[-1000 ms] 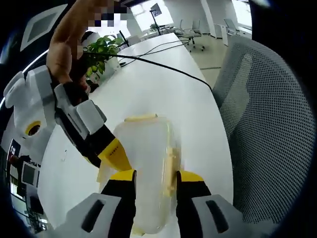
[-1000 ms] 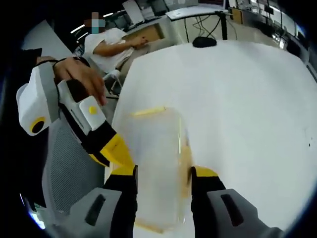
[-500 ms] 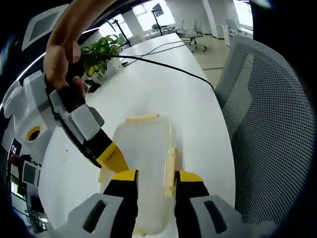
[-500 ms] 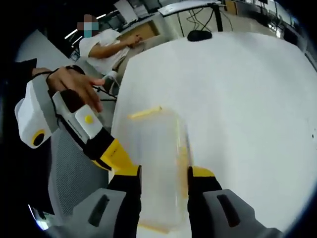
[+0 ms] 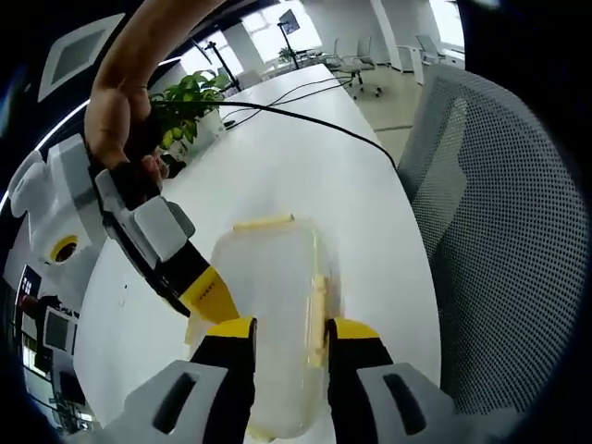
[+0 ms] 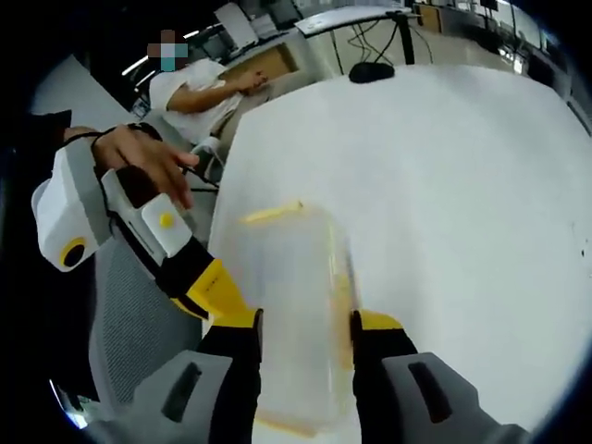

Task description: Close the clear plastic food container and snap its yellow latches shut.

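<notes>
Left gripper (image 5: 279,333) and right gripper (image 6: 305,324) each straddle clear container (image 5: 268,305), jaws clamping its sides. Advice: squeeze squarely on yellow latches (image 5: 317,305); avoid slip toward table (image 5: 305,166) edge.

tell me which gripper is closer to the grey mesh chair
Left. The left gripper comes at the clear container from the table edge beside the mesh chair; the right gripper is at the container's opposite side, farther from the chair.
</notes>
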A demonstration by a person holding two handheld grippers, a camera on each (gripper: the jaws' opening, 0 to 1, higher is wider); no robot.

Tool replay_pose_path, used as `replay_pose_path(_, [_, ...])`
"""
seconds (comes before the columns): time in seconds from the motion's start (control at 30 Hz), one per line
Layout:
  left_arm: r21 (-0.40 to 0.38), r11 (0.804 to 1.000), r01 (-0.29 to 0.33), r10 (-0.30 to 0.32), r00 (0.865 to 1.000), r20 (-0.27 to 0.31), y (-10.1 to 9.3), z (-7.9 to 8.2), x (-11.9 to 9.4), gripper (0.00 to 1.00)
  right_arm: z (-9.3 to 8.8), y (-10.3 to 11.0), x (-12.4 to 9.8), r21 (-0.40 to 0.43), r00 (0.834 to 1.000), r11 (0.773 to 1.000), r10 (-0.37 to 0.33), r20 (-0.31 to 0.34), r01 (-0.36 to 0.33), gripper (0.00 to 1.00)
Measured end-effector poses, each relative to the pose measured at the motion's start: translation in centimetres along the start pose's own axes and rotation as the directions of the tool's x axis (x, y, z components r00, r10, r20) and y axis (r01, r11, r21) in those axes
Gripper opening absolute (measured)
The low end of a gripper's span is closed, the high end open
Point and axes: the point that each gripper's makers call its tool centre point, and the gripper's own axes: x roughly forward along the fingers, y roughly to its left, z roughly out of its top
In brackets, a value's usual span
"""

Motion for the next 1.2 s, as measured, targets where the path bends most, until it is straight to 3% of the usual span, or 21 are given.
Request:
replay_pose_path(0.37, [0.001, 1.0, 0.001, -0.001, 1.0, 0.001, 0.1, 0.1, 0.0, 0.25, 0.2, 0.1, -0.1, -0.039, 0.999, 0.999, -0.031, 0.01, 0.031, 0.35])
replay_pose_path(0.67, [-0.026, 1.0, -0.003, 0.004, 1.0, 0.006, -0.1, 0.1, -0.4, 0.31, 0.9, -1.0, -1.4, -0.049, 0.99, 0.991, -0.123, 0.068, 0.127, 0.34])
replay_pose_path(0.97, [-0.111, 0.994, -0.012, 0.013, 1.0, 0.013, 0.3, -0.8, -1.6, 0.35, -0.1, -1.2, -3.0, -0.063, 0.978, 0.98, -0.184, 0.101, 0.191, 0.38])
replay_pose_path(1.2, [-0.223, 0.974, -0.034, 0.038, 0.999, 0.011, 1.0, -1.7, -2.4, 0.43, -1.0, -1.1, -4.1, -0.052, 0.961, 0.968, -0.238, 0.138, 0.247, 0.46])
